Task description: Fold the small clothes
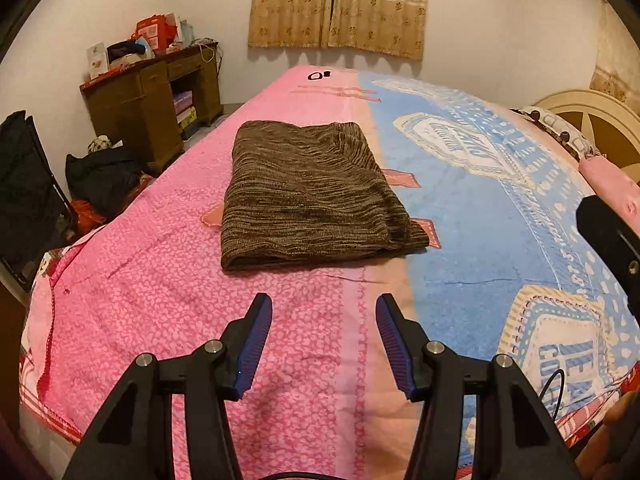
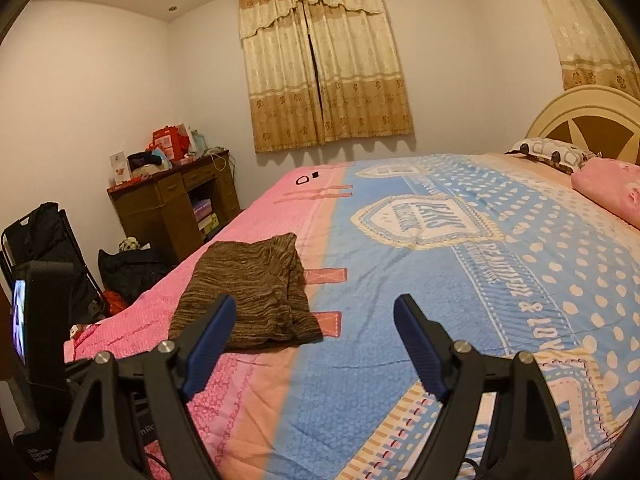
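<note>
A brown knit garment (image 1: pixel 304 196) lies folded into a rough rectangle on the pink part of the bedspread (image 1: pixel 160 300). My left gripper (image 1: pixel 324 304) hovers open over the bed in front of the garment's near edge, apart from it, with nothing between its blue pads. In the right wrist view the same garment (image 2: pixel 252 292) lies ahead and to the left. My right gripper (image 2: pixel 316 308) stands wide open above the bedspread (image 2: pixel 440 280), empty; its left finger (image 2: pixel 208 340) overlaps the garment's near corner in the picture, and I cannot tell whether it touches.
A wooden desk (image 1: pixel 152 100) piled with boxes stands at the far left by the wall, with dark bags (image 1: pixel 100 176) on the floor beside it. Pillows (image 2: pixel 608 188) and a headboard (image 2: pixel 592 116) are at the right. A small black ring (image 2: pixel 302 180) lies at the bed's far end.
</note>
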A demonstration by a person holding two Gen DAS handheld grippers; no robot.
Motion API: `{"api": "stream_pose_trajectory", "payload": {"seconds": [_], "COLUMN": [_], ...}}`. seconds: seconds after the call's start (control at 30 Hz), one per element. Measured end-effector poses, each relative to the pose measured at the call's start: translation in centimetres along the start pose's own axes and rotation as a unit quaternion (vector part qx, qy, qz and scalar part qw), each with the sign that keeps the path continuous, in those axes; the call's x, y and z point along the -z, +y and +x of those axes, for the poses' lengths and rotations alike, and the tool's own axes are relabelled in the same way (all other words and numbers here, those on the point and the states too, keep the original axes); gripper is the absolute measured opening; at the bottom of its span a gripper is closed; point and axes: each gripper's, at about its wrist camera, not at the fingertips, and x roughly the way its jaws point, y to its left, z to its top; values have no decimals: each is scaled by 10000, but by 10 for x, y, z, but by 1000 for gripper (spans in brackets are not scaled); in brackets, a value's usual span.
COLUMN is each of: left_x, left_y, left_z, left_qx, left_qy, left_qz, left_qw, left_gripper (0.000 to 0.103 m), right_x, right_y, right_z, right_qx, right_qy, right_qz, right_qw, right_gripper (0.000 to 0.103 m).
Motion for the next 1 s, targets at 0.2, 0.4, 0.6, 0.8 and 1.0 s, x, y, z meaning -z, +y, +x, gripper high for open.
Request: {"api": "stream_pose_trajectory", "payload": {"seconds": [0.2,0.4,0.6,0.8,1.0], "left_x": [1,1,3,2,2], "left_y": [0,-2,-5,-4,-5], "left_z": [-2,0,0,0,-3], "left_qx": [-200,-203,-254,-238,-290], "left_qy": [-91,-75,-75,-55,-123], "left_qz": [51,106,161,148,200], "left_qw": [9997,9997,9995,9996,9993], "left_gripper": [55,55,55,55,55], "right_x": [1,2,3,4,4], "right_y": [-1,-1,-2,-4,-4], "right_z": [0,0,1,2,2], "right_qx": [-25,-16,-14,-16,-14], "right_qy": [53,45,74,84,70], "right_qz": [-7,-3,11,36,37], "right_qw": [10000,10000,10000,10000,10000], "right_gripper": [84,84,84,84,84]}}
